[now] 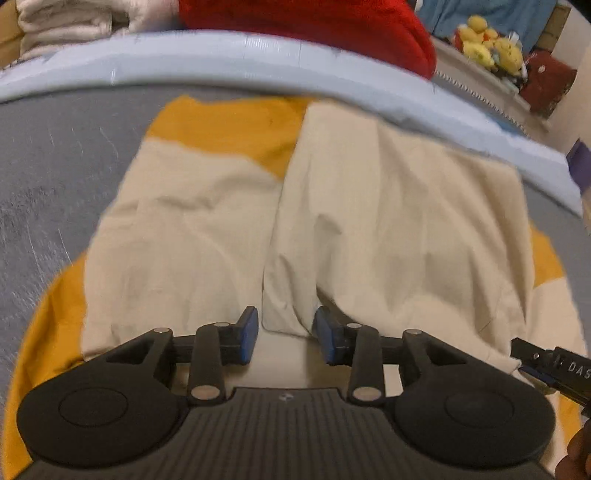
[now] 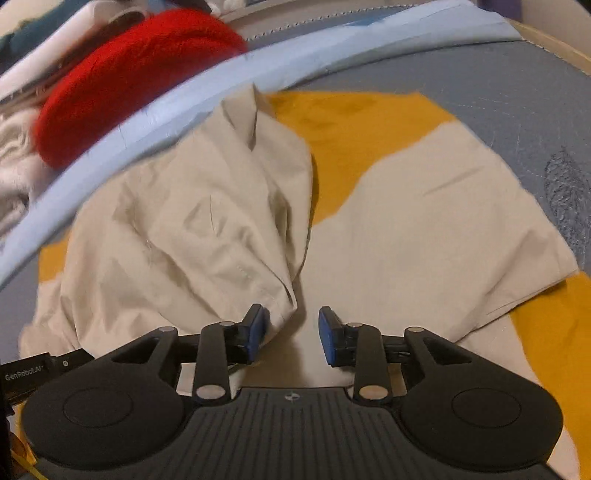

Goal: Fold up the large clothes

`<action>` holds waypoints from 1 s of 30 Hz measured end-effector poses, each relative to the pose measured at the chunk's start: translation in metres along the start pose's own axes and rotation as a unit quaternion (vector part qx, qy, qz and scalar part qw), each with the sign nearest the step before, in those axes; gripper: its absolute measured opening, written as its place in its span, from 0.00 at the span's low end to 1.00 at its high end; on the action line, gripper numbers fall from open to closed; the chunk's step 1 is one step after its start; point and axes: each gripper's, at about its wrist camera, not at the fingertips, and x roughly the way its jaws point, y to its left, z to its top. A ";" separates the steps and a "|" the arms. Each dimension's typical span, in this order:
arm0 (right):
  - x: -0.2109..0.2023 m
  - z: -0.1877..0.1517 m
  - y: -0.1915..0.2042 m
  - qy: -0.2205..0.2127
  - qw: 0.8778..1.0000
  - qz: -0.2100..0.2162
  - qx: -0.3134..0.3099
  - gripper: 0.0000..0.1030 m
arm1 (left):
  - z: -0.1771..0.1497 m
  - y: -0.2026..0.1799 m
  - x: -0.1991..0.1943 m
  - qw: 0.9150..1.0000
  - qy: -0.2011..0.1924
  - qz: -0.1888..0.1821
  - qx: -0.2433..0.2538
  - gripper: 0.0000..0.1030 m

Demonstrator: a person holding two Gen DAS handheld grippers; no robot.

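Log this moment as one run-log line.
left gripper: open | right gripper: open | cream garment: sides folded in, on yellow cloth

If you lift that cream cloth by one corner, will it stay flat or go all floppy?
Probably floppy. The cream cloth already lies in soft wrinkles and folds, so it would likely droop and hang down. It looks thin, so probably light for its size. Pushed, it might bunch up rather than slide neatly over the yellow cloth beneath it.

Red fuzzy bundle (image 1: pixel 314 26) and yellow plush toys (image 1: pixel 487 46) beyond
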 end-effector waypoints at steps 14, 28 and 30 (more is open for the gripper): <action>-0.125 0.027 -0.014 -0.235 0.970 0.019 -0.059 0.34 | 0.012 -0.004 -0.118 0.981 -0.192 0.001 0.025 0.45; -0.419 -0.065 -0.085 -0.363 0.928 0.029 -0.075 0.33 | -0.116 0.035 -0.370 0.952 -0.290 -0.046 0.086 0.42; -0.463 -0.094 -0.104 -0.389 0.917 0.008 -0.088 0.32 | -0.149 0.042 -0.400 0.948 -0.304 -0.038 0.081 0.36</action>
